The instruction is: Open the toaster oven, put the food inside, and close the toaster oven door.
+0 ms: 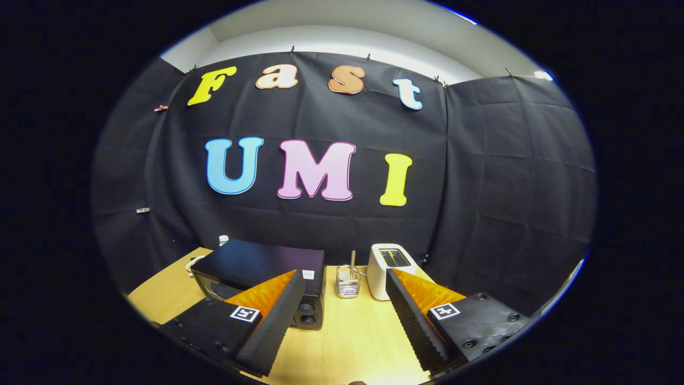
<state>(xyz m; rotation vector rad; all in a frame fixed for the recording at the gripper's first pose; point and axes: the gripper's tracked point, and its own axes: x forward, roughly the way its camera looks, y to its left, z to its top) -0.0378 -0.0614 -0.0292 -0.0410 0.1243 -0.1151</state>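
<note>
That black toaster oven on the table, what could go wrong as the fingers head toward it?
The toaster oven stands just beyond the open, empty gripper, partly behind one finger, so its door may be hard to judge. A small metal rack and a white toaster stand close beside it; a wide swing might knock them. No food can be made out yet, so it must be found first.

One toaster oven (260,274), one pop-up toaster (386,267) and one small wire holder (348,283) with a single wooden stick in it are counted on one wooden table (352,331). One white-capped bottle (224,240) is seen behind the oven. Two fingers of one gripper (346,280) are held wide apart, nothing between them.
</note>
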